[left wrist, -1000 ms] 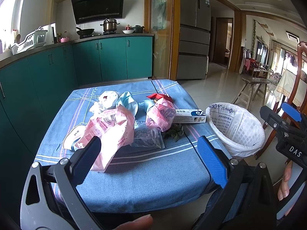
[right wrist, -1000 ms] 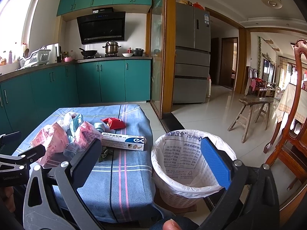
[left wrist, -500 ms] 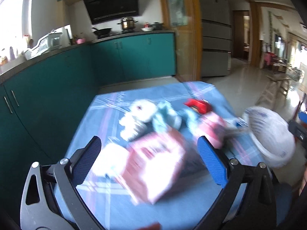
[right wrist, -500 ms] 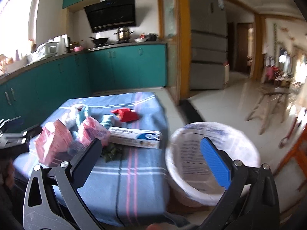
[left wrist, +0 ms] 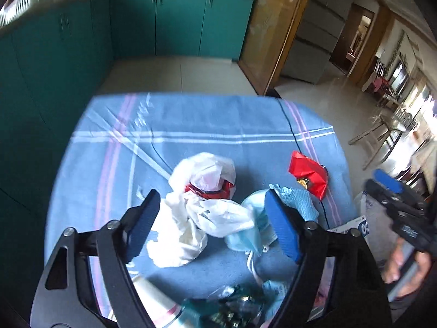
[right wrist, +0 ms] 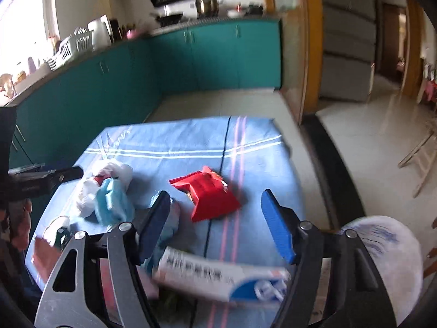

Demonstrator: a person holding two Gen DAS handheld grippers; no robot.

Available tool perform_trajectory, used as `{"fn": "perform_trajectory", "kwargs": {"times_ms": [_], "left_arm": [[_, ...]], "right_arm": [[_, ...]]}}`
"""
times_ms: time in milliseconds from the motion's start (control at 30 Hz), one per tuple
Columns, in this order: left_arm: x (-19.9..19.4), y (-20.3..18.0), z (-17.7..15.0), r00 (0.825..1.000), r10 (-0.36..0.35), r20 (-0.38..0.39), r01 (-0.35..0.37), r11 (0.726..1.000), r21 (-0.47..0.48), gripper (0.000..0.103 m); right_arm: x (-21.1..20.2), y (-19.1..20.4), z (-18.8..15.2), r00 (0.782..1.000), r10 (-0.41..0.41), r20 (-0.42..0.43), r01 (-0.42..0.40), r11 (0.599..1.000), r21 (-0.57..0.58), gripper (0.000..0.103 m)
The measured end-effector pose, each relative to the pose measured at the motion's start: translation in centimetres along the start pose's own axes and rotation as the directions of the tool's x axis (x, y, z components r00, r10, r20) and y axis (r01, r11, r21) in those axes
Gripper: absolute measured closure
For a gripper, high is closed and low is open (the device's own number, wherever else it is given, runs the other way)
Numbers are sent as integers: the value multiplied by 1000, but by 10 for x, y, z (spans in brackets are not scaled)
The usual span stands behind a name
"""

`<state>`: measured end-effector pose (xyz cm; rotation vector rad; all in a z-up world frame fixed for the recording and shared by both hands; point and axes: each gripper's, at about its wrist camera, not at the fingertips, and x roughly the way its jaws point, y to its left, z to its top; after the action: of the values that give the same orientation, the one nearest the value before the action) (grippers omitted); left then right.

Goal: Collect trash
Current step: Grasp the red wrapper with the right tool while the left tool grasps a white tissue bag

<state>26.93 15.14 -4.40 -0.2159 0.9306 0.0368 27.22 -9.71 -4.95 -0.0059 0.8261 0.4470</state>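
Both grippers dive at the table: left gripper (left wrist: 211,225) closing around the white plastic bag (left wrist: 202,205) mid-table, right gripper (right wrist: 215,225) closing toward the red snack wrapper (right wrist: 209,195), neither pinching yet. Next: squeeze, lift, carry to the lined bin (right wrist: 382,259) off the table's right edge.

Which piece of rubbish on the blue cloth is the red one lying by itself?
The red snack wrapper, lying apart near the cloth's stripes; the white bag and pale blue trash are heaped together.

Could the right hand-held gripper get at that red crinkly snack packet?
Probably yes. The red crinkly snack packet lies alone on the blue cloth, framed by the closing jaws of the right hand-held gripper, with nothing between them yet.
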Motion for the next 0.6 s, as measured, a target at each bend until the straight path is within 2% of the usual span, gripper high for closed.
{"fn": "perform_trajectory", "kwargs": {"times_ms": [67,167,267,333,400,433,467,500,533,567,600], "left_arm": [[14,6,4,999,-23,-26,23,999,-27,18],[33,8,8,997,-45,-64,43,998,-42,17],[47,17,9,992,-74,-102,65,994,-91,17],[51,22,9,989,-96,-113,82,989,-122,18],[54,24,7,988,-98,-117,82,988,-133,27],[55,26,6,988,-96,-122,79,988,-136,38],[55,26,5,987,-100,-123,83,987,-138,50],[54,28,4,987,-108,-119,91,985,-143,57],[53,28,3,986,-119,-116,101,984,-148,70],[52,28,2,986,-124,-115,107,983,-150,79],[51,29,1,985,-128,-112,111,982,-152,81]], "right_arm": [[23,-5,7,998,30,-57,-28,999,39,25],[53,-7,16,990,82,-112,-72,994,87,21],[72,-1,15,985,48,-166,-34,996,84,21],[81,5,10,979,52,-199,-38,997,72,21],[82,12,5,976,66,-210,-55,997,58,23],[83,16,4,976,66,-209,-57,997,46,27],[80,21,1,975,74,-208,-69,997,28,45],[79,22,0,974,77,-211,-74,997,22,48],[77,24,-1,975,82,-206,-80,997,21,48],[73,25,-3,977,88,-195,-87,996,17,49],[66,26,-5,980,92,-178,-92,996,10,49]]}}
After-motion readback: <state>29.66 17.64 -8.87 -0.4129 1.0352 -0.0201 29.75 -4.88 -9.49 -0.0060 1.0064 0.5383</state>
